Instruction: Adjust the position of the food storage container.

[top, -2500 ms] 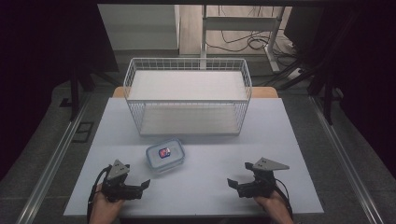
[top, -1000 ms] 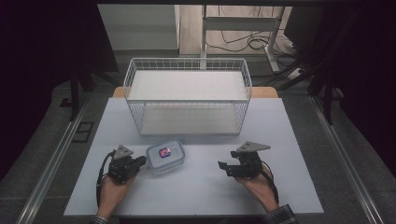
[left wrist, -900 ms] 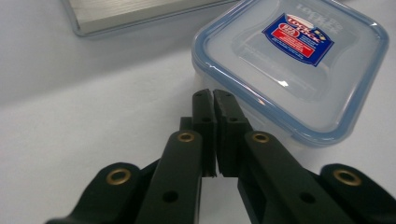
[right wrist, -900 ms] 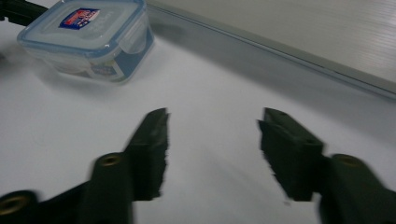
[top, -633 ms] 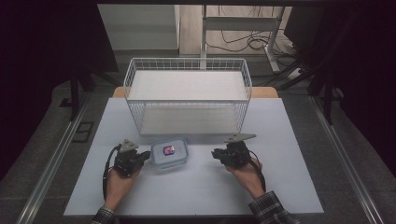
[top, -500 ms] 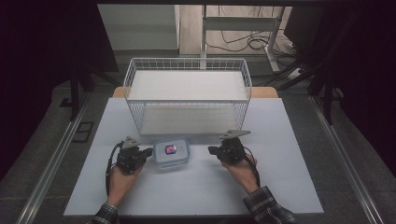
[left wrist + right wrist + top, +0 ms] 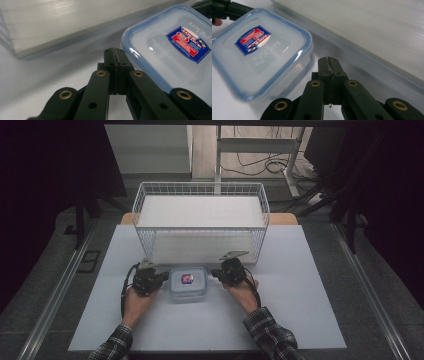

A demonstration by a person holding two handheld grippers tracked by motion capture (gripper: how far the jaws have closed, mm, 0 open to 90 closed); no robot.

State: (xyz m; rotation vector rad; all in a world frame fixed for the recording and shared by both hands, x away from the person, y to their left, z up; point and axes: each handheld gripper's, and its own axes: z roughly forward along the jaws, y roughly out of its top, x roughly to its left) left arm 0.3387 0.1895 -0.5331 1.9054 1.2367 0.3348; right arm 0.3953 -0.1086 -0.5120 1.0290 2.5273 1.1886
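A clear plastic food box (image 7: 187, 283) with a blue-rimmed lid and a red and blue label lies flat on the white table, in front of the wire basket. My left gripper (image 7: 161, 277) sits just off its left side, jaws pressed together with nothing between them. In the left gripper view the shut tips (image 7: 114, 52) stand beside the box's (image 7: 172, 47) rim. My right gripper (image 7: 216, 272) is shut at the box's right side. The right gripper view has its tips (image 7: 328, 60) next to the box (image 7: 259, 50); the far left gripper (image 7: 227, 8) peeks in at the top corner.
A white wire basket (image 7: 200, 200) with a pale liner stands behind the box in the middle of the table (image 7: 300, 295). Its front wall (image 7: 62, 25) is close behind both grippers. Metal rails run along the floor on either side.
Both hands have slid inward from the table's front corners to flank the box. The box has not visibly moved.
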